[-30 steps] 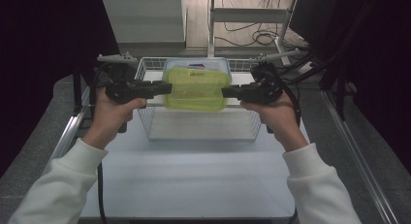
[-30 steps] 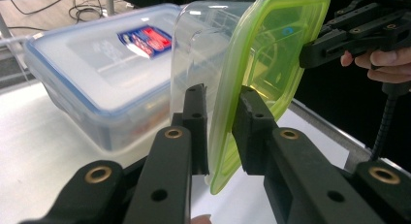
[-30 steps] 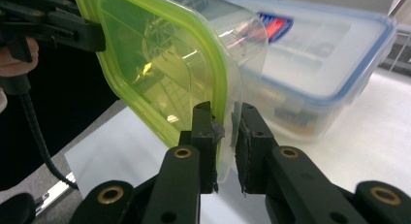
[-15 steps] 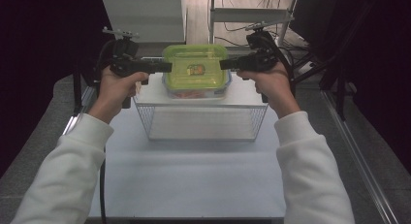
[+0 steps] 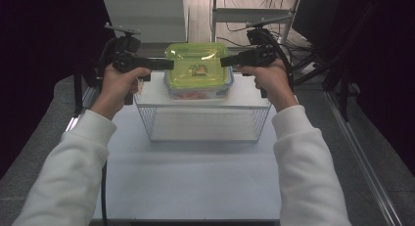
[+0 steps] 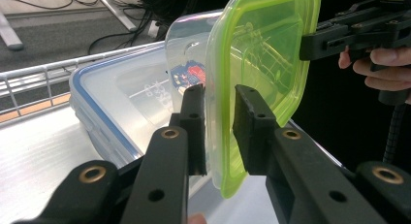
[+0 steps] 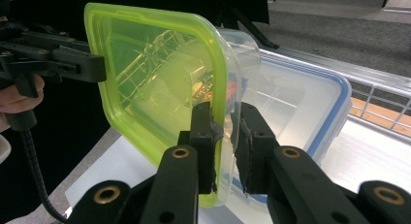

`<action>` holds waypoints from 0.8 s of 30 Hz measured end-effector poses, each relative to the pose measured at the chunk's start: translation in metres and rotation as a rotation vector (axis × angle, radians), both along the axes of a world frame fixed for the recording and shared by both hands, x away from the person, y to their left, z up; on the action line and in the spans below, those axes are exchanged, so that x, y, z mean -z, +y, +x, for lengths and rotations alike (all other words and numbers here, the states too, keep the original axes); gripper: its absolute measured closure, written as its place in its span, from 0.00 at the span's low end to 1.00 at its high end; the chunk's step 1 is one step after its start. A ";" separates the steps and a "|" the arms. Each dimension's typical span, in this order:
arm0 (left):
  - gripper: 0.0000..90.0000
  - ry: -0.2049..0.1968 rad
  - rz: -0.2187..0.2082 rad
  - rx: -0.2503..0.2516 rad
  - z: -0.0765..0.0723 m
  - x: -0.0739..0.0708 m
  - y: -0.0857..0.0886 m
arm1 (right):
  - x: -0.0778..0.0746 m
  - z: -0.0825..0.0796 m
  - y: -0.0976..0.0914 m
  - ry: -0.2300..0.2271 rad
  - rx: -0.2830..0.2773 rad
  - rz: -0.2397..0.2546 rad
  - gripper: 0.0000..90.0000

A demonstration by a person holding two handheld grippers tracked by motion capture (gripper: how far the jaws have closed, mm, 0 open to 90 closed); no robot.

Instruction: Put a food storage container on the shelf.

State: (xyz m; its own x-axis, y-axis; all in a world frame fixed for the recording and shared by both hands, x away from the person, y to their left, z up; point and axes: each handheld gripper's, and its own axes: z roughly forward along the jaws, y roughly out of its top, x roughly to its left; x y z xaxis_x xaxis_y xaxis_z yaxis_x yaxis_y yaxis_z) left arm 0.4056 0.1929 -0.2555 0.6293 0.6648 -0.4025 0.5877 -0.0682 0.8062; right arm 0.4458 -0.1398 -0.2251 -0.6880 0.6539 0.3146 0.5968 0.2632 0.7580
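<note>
A person in white sleeves stands at a white table, holding a two-jaw gripper in each hand. Seen from the high view, the two grippers meet a clear food container with a yellow-green lid from opposite sides, holding it between them at the 12 o'clock end of the table, beyond an open wire basket that sits mid-table.

The left gripper reaches in from 9 o'clock. In the left gripper view, its black jaws are clenched on the rim of the container, one jaw on each face of the green lid's edge. The container appears turned on edge here because the camera is rolled with the hand.

The right gripper reaches in from 3 o'clock. In the right gripper view, its jaws are likewise clamped on the opposite rim of the container, pinching the lid edge and clear wall together.

Directly behind the held container, touching or just beside it, lies a second clear container with a blue-trimmed lid, resting on a pale shelf surface. Something red and blue shows through the clear plastic of the held container; what it is cannot be made out. A black cable trails down from the left gripper.
</note>
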 end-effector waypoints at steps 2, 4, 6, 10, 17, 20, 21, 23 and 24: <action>0.83 0.007 -0.004 0.000 0.002 0.000 -0.001 | 0.001 0.002 0.000 0.004 0.009 -0.002 0.85; 0.82 0.014 -0.004 -0.010 0.004 0.001 -0.002 | 0.002 0.003 0.001 0.006 0.016 0.000 0.84; 0.81 0.020 0.002 -0.024 0.008 0.001 -0.003 | 0.004 0.005 0.002 0.004 0.030 0.003 0.84; 0.77 0.036 -0.008 -0.049 0.016 0.005 -0.004 | 0.007 0.010 0.005 0.008 0.050 0.023 0.78; 0.67 0.056 -0.032 -0.098 0.028 0.015 -0.004 | 0.020 0.021 0.002 0.026 0.117 0.062 0.69; 0.56 0.041 -0.039 -0.122 0.029 0.017 -0.004 | 0.024 0.025 0.002 0.026 0.139 0.076 0.62; 0.51 0.036 -0.040 -0.130 0.028 0.016 -0.005 | 0.025 0.025 0.002 0.018 0.149 0.074 0.59; 0.42 0.026 -0.048 -0.131 0.028 0.016 -0.003 | 0.026 0.025 0.001 0.011 0.160 0.080 0.52; 0.39 0.019 -0.057 -0.132 0.027 0.015 -0.002 | 0.026 0.024 -0.001 0.005 0.169 0.088 0.48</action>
